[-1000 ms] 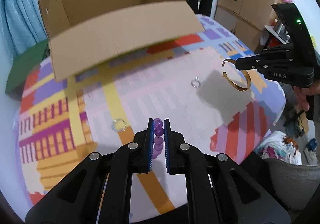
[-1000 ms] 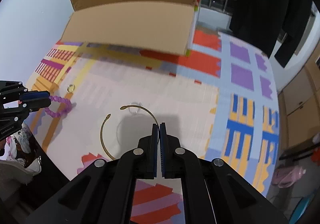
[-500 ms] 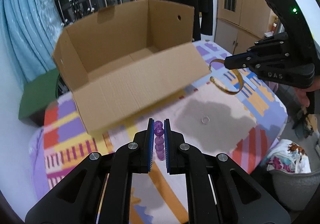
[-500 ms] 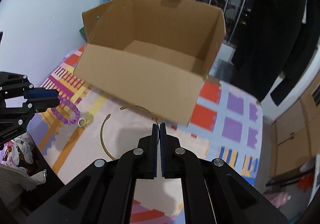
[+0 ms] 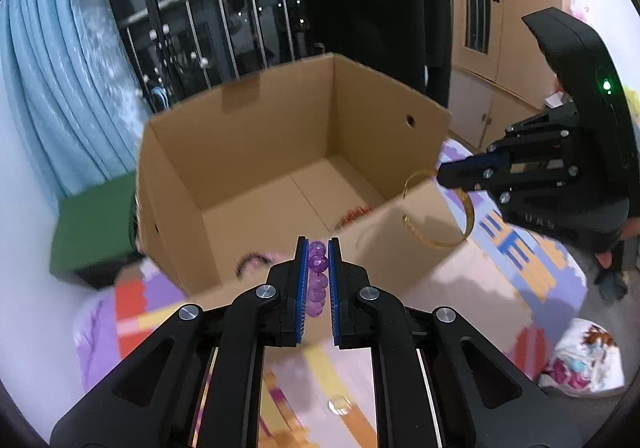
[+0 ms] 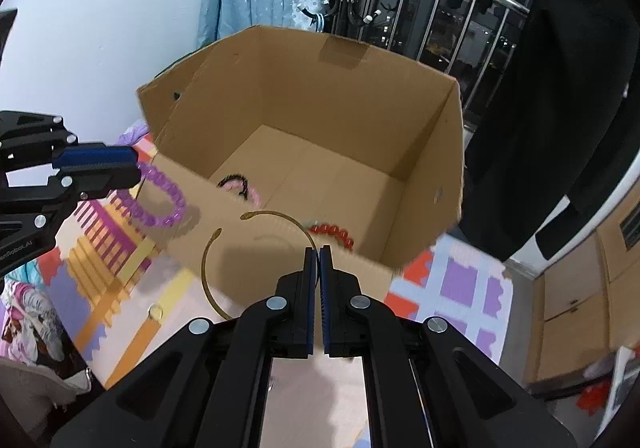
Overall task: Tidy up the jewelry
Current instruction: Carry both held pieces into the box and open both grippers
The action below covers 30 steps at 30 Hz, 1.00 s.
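left gripper (image 5: pixel 318 262): our fingers clamped on purple bead bracelet (image 6: pixel 160 200), held up just short of the box's (image 5: pixel 280 152) near wall.
right gripper (image 6: pixel 319 268): fingers pinched tight on thin gold bangle (image 6: pixel 248 248), also not yet over the rim.
box: sits at far edge of the surface (image 6: pixel 168 312); red beads (image 6: pixel 334 234) & a pink/black piece (image 6: pixel 240 188) inside.
risk 1: letting go too early, both pcs would drop outside the box.
risk 2: bangle grip is v. narrow, may swing or slip.
risk 3: loose loops may snag the box wall.
left over: small ring (image 6: pixel 155 313) on the surface.

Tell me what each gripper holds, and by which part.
Left gripper: purple bead bracelet, pinched on a few beads of its loop. Right gripper: gold open bangle, pinched on its band.
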Each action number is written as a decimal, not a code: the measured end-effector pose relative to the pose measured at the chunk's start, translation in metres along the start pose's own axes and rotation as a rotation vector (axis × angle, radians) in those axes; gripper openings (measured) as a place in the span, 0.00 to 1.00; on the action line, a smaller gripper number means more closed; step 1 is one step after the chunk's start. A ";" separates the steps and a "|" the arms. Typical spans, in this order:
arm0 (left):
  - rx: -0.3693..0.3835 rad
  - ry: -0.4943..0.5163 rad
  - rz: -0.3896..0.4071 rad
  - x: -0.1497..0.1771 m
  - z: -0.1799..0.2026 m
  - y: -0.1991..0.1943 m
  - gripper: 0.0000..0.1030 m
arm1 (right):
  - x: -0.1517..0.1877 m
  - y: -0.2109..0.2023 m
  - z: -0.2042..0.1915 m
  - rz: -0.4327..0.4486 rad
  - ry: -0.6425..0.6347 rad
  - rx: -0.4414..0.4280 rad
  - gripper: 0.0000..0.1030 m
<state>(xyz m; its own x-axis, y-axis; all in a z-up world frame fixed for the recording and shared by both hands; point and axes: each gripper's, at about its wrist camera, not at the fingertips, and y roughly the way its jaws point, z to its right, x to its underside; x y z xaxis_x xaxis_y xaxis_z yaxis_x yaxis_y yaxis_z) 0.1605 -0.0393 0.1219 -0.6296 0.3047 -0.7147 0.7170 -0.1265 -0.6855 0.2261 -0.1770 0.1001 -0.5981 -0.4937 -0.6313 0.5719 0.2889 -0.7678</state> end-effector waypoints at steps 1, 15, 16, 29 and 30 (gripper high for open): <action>0.002 -0.004 0.006 -0.007 -0.003 0.003 0.08 | -0.005 0.002 0.001 0.002 0.003 0.001 0.02; -0.065 -0.056 -0.074 -0.044 -0.044 0.083 0.09 | -0.055 0.069 0.014 -0.055 0.029 0.039 0.02; -0.078 -0.050 -0.081 -0.043 -0.046 0.088 0.09 | -0.055 0.073 0.014 -0.062 0.031 0.036 0.02; -0.063 -0.112 -0.124 -0.031 -0.062 0.108 0.09 | -0.055 0.096 0.015 -0.092 0.034 0.030 0.05; -0.063 -0.113 -0.130 -0.031 -0.063 0.108 0.11 | -0.056 0.097 0.014 -0.093 0.033 0.034 0.10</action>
<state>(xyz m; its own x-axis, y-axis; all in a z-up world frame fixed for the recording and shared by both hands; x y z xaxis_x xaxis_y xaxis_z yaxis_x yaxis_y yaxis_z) 0.2769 -0.0027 0.0789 -0.7453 0.2067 -0.6339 0.6424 -0.0322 -0.7657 0.3228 -0.1331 0.0623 -0.6670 -0.4900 -0.5613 0.5313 0.2153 -0.8194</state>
